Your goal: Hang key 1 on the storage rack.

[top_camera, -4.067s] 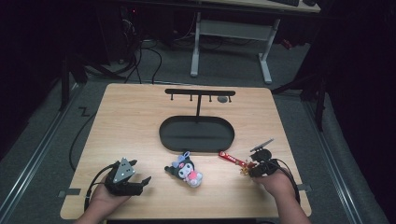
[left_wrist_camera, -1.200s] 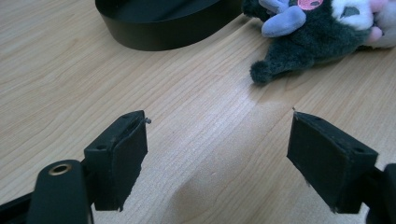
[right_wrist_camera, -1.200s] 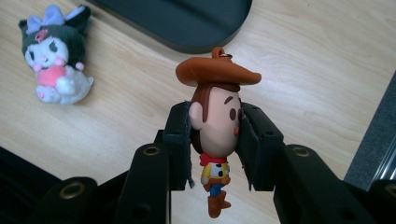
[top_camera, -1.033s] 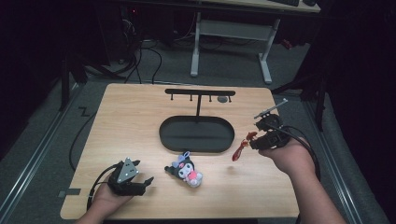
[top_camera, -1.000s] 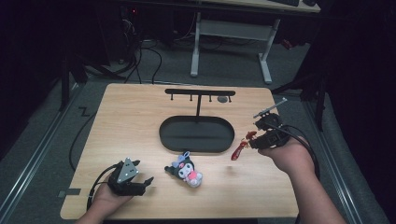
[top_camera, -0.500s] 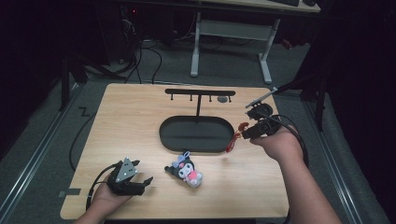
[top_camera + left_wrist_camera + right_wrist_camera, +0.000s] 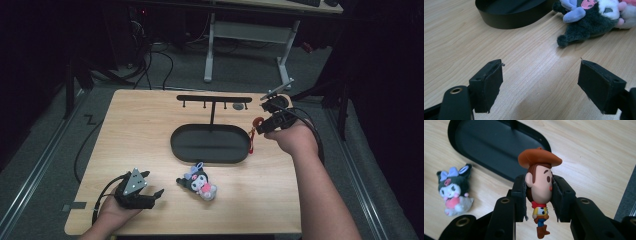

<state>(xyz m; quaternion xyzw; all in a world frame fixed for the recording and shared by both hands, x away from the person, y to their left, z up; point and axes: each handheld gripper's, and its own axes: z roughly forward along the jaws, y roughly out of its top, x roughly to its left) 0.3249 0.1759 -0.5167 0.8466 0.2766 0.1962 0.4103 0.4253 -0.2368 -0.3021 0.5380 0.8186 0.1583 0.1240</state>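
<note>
A small cowboy figure with a brown hat sits head-first between the pads of my right gripper, which is shut on it. In the high view that gripper hovers off the right end of the black oval base, with the figure and a red strap dangling below. The black stand's hook bar stands just left of it. My left gripper rests on the table at the near left, open, and holds nothing. A dark plush toy lies to its right.
In the left gripper view the plush toy lies beyond the right jaw and the oval base sits farther off. Bare wood lies between them. The table's right edge runs close behind my right hand. Desk legs and cables stand beyond the far edge.
My right gripper has carried the cowboy figure away from me and a little up, toward the right end of the hook bar. The left gripper and the plush toy have stayed put.
</note>
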